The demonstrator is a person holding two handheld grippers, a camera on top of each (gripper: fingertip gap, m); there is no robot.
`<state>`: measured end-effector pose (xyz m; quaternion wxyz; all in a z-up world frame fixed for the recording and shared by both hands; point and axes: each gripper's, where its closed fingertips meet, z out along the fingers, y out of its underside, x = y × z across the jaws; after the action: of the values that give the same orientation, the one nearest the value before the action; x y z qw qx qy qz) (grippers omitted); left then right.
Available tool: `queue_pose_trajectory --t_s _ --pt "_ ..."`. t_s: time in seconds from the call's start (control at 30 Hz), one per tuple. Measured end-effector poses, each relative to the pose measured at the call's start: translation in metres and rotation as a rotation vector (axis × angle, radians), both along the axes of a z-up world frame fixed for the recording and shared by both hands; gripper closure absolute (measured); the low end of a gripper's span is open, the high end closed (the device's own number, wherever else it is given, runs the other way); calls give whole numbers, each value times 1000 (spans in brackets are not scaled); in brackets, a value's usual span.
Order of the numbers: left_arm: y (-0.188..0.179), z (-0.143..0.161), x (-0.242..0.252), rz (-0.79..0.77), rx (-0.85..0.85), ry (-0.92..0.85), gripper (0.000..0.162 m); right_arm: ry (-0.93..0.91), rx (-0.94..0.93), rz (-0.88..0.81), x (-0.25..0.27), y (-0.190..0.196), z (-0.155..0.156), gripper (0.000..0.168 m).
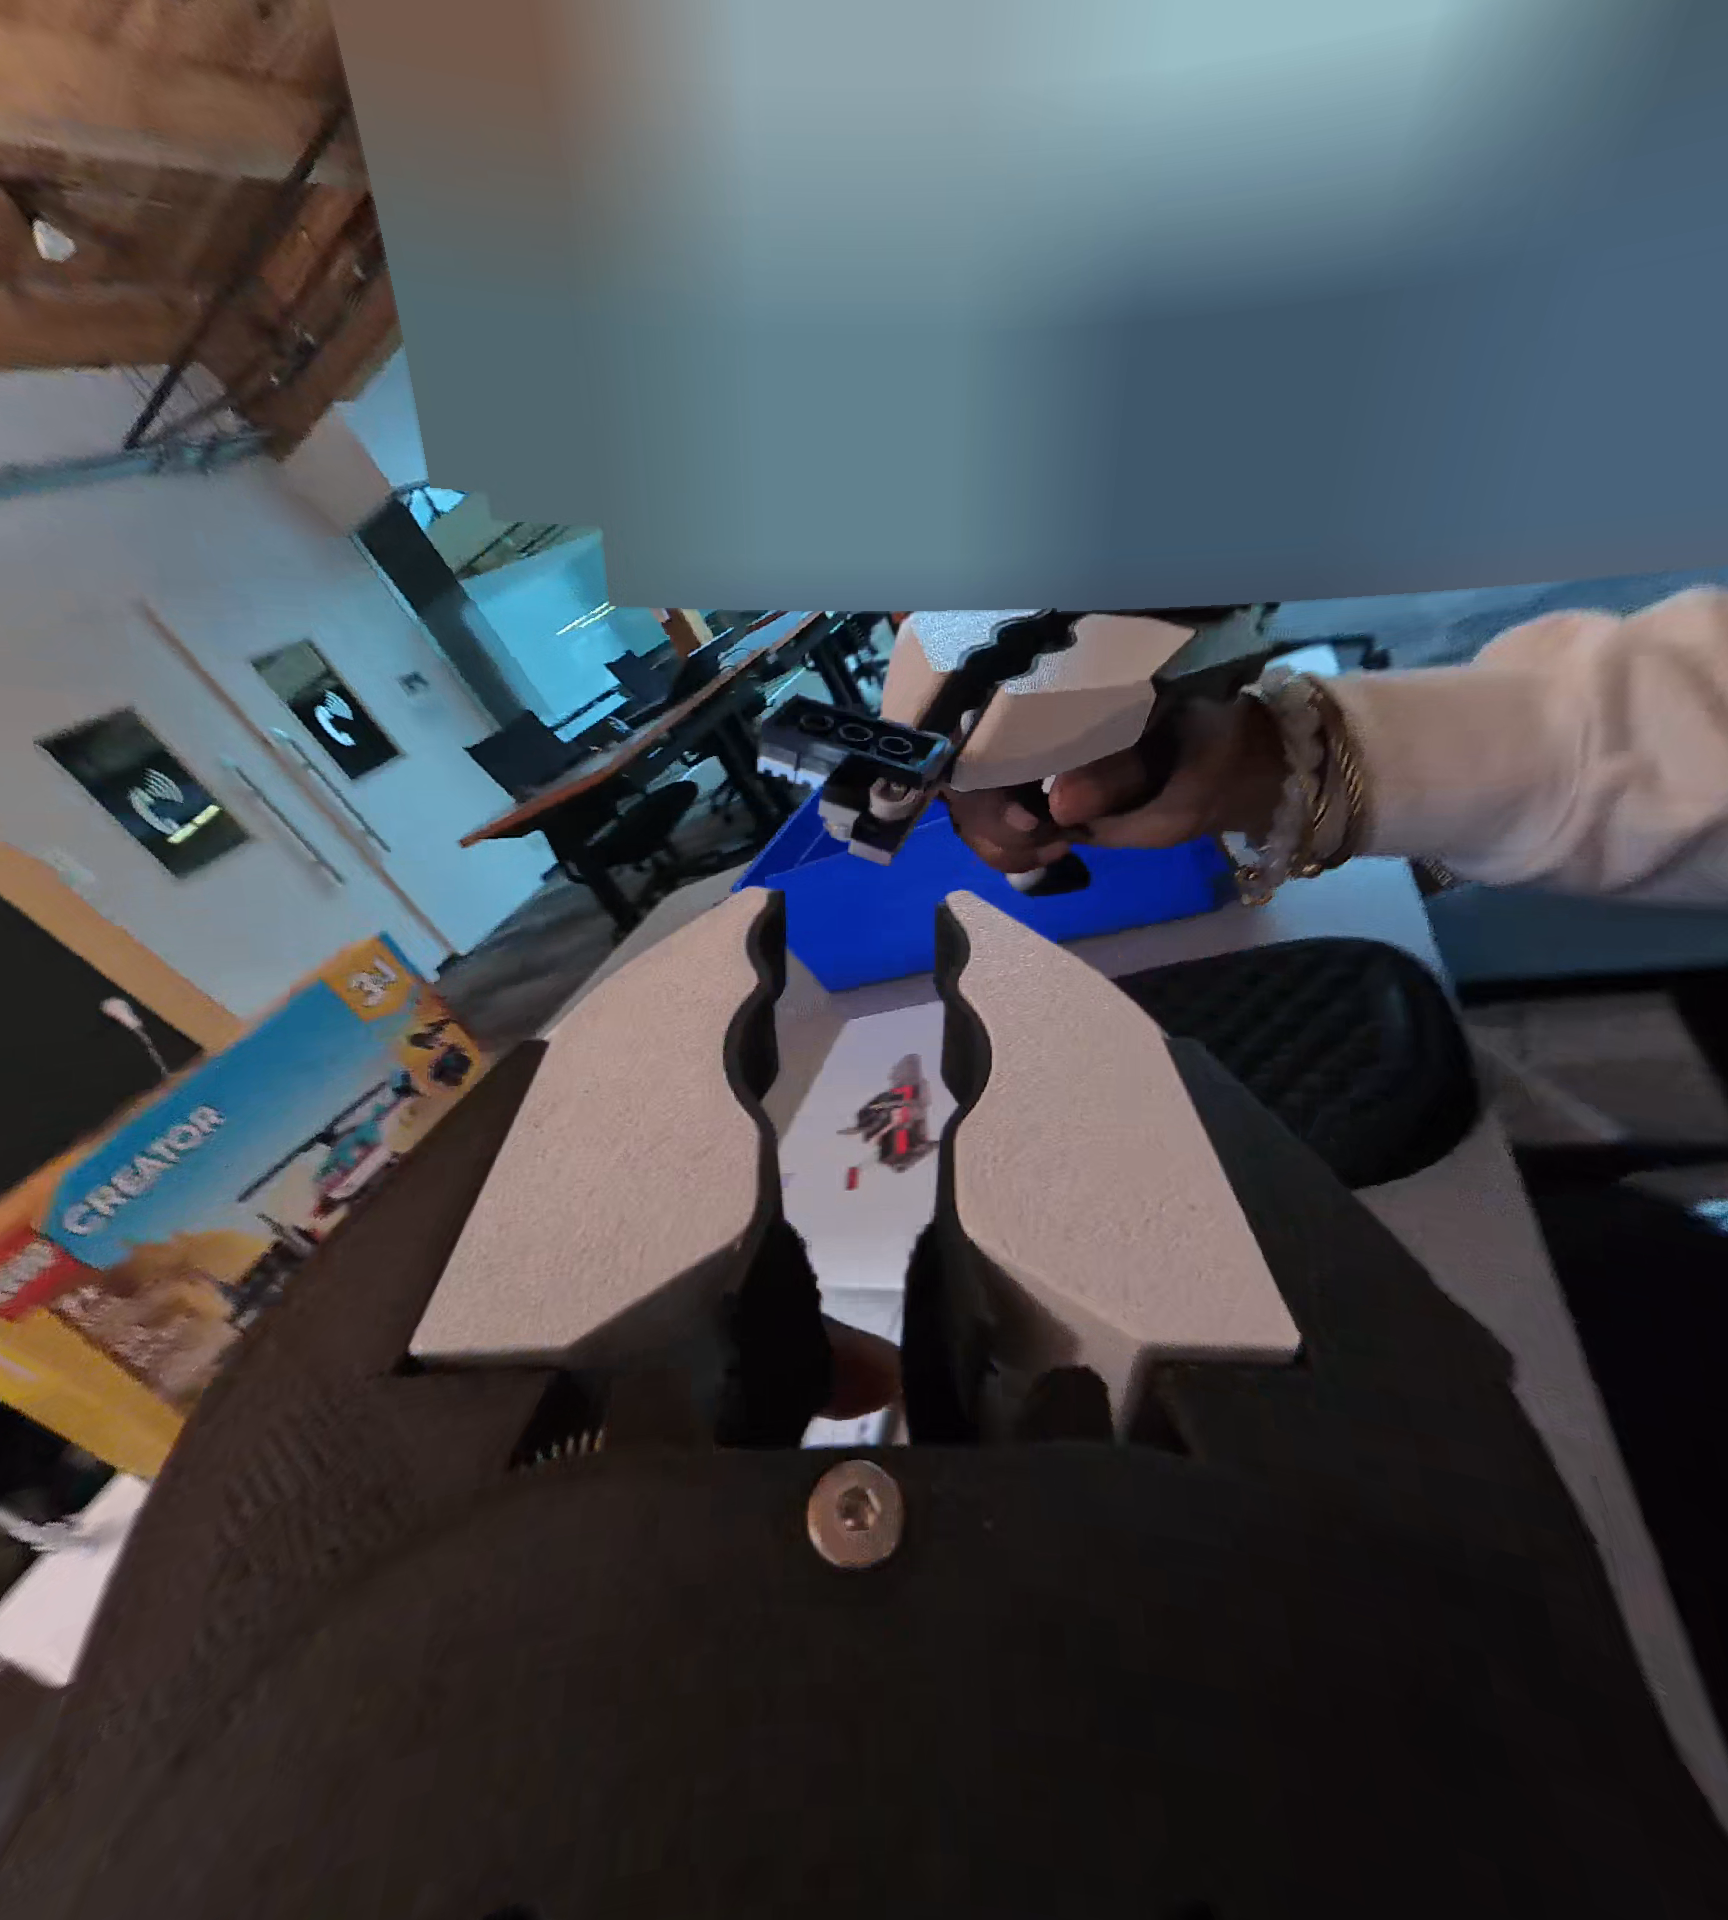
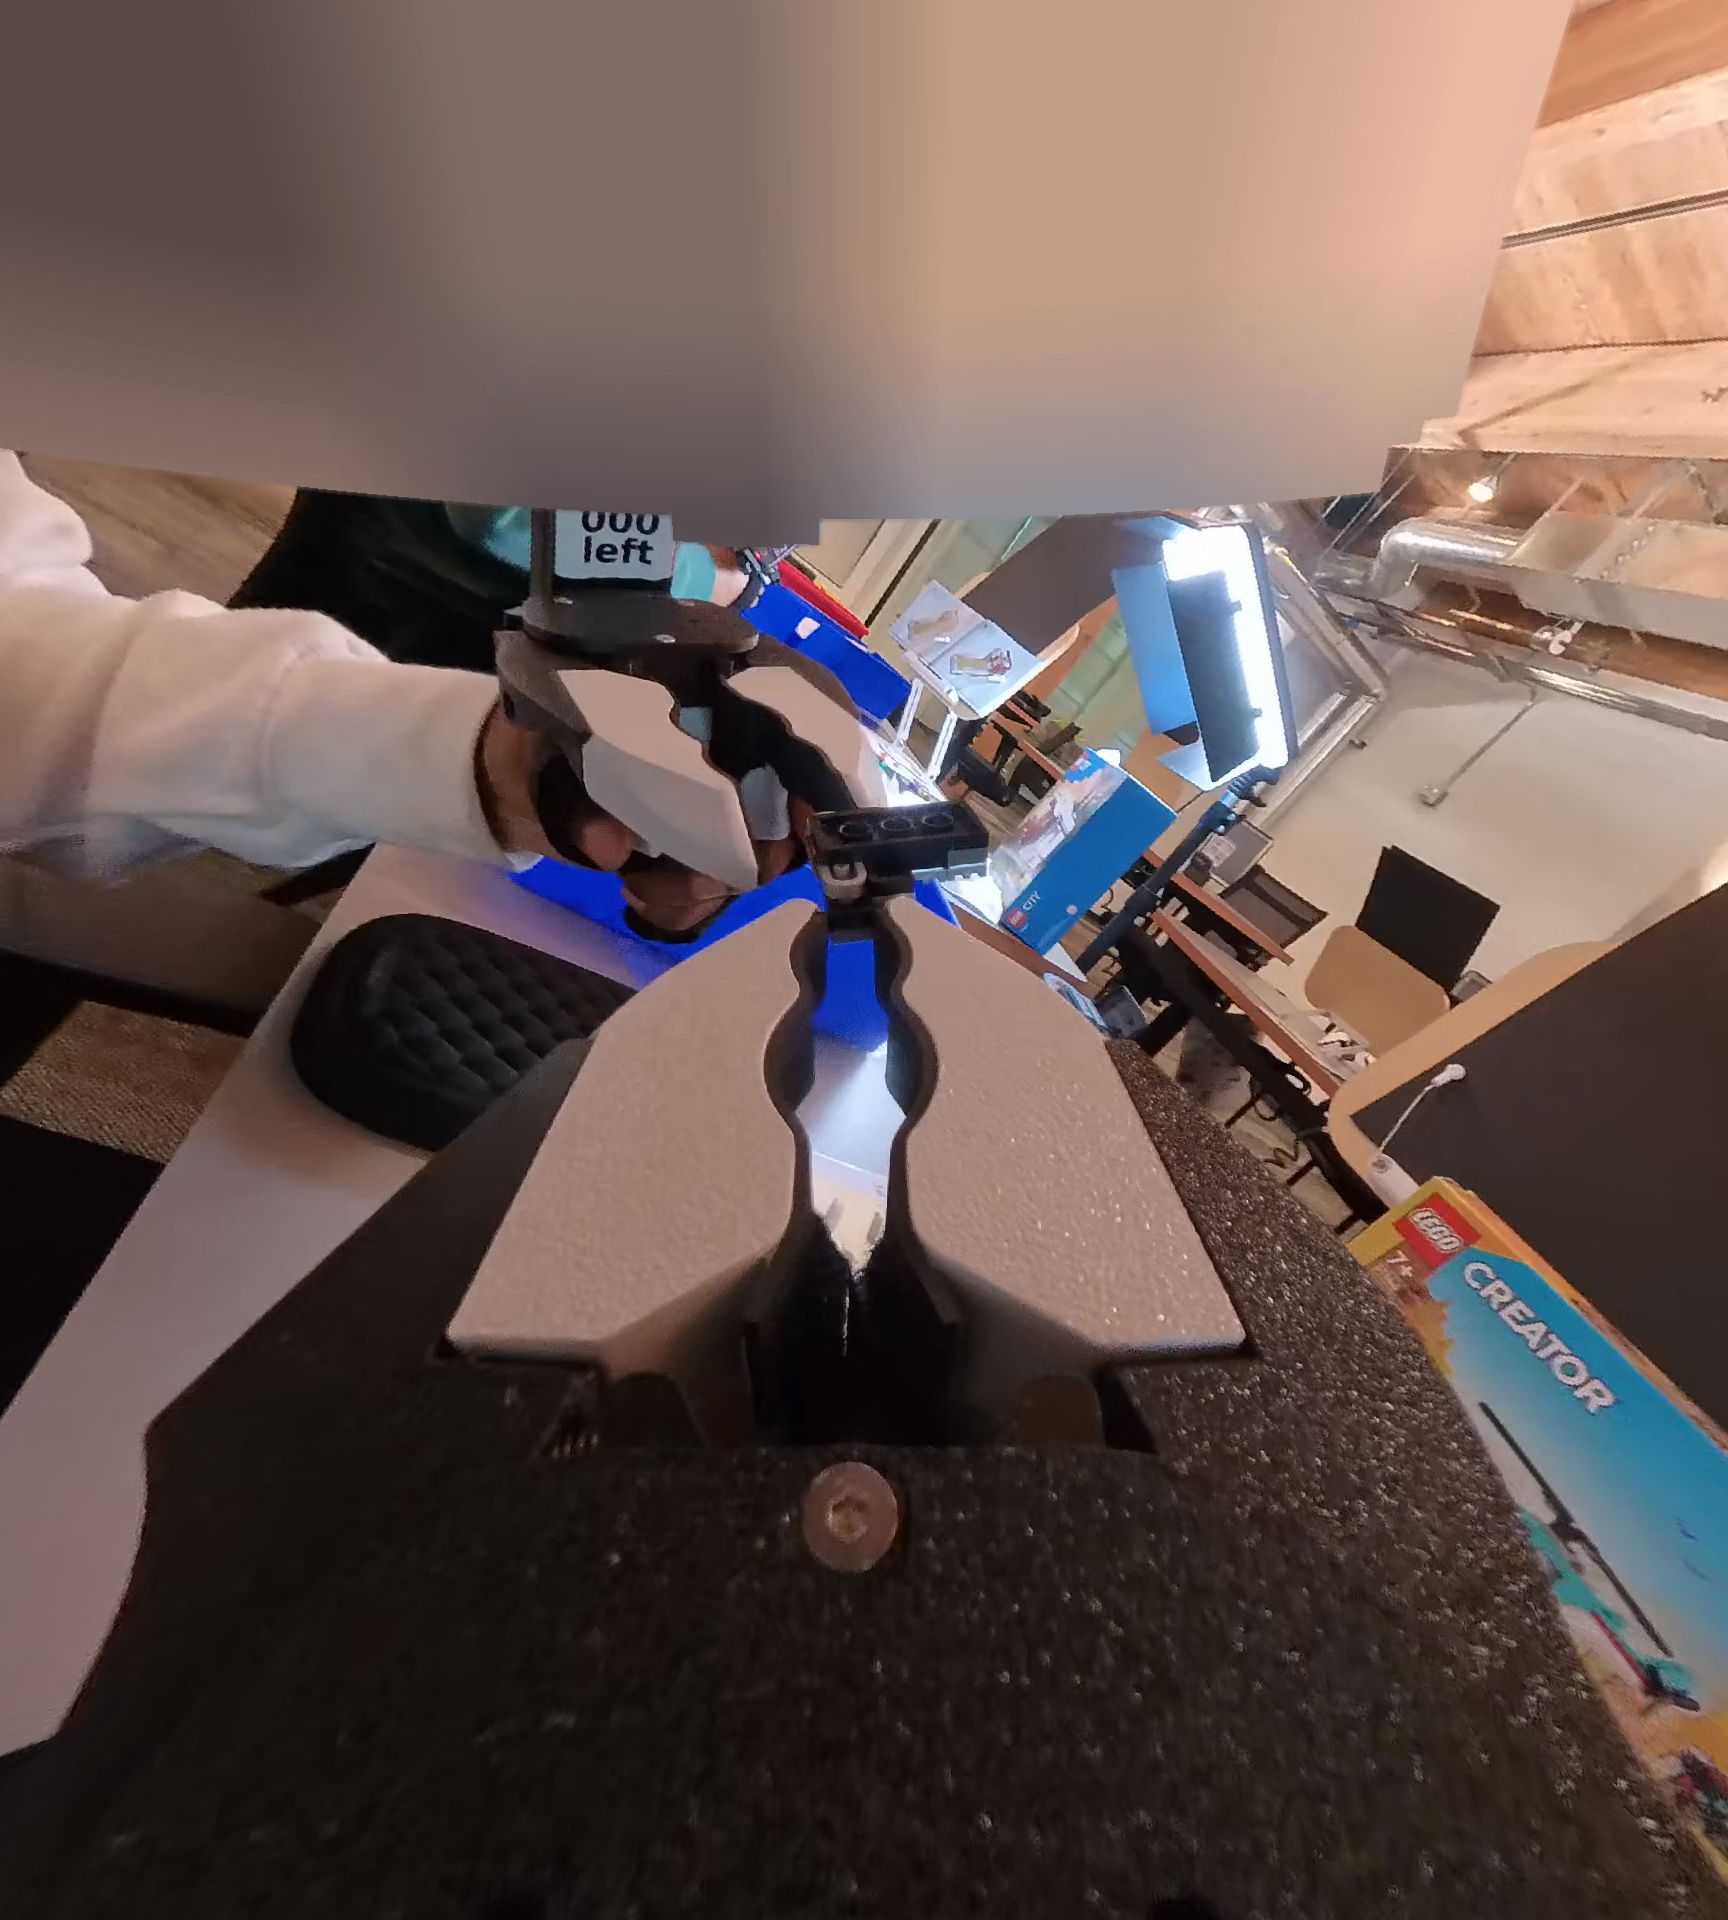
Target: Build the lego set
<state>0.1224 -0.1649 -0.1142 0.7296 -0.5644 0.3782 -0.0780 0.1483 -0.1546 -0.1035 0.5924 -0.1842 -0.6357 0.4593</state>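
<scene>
Matt grainy plastic on my tools, glossy bricks

My right gripper (image 2: pixel 852 925) fingers look rough matt grey, body black and speckled, with a shiny metal screw (image 2: pixel 849 1515). Brick assembly (image 2: pixel 896 840) glossy black plastic. Bin (image 1: pixel 943 914) smooth blue plastic; box (image 2: pixel 1608 1475) printed cardboard.

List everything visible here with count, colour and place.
lego assembly: one, black, in the air above the bin
bin: one, blue, on the table
set box: one per view, yellow and blue, low at the side
instruction sheet: one, white, on the table
pad: one, black, quilted, on the table
table: one, white
left gripper: fingers open, empty
right gripper: fingers shut on the lego assembly
</scene>
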Motion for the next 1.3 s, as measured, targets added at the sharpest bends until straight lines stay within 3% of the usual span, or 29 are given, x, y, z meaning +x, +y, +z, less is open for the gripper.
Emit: queue_pose_trajectory --t_s 0.4,0.67,0.7,0.77,0.83,0.9,1.03,1.13,1.3 --pt "-1 -2 7 22 64 111 154 -40 -14 20 0 -3 -6 160" --pt "-1 -6 6 1 41 111 155 -67 -5 15 -2 -3 -9 160" --pt "0 -6 4 2 28 84 154 -62 1 5 -2 -2 -9 160" --pt "0 -6 1 -38 -55 -41 133 -61 35 -22 -3 0 -10 160" --pt "-2 -5 1 -152 -215 -254 116 -71 100 -55 -5 1 -14 160" --pt "-5 -3 7 -301 -400 -483 110 -75 142 -57 -6 -2 -14 160" --pt "-3 -1 18 -488 -599 -736 120 -90 198 -53 -10 -6 -14 160" --pt "-1 4 18 -552 -638 -853 146 -90 208 -42 -10 -8 -13 160" --pt "1 0 16 -555 -704 -902 147 -93 217 -66 -11 -4 -13 152"
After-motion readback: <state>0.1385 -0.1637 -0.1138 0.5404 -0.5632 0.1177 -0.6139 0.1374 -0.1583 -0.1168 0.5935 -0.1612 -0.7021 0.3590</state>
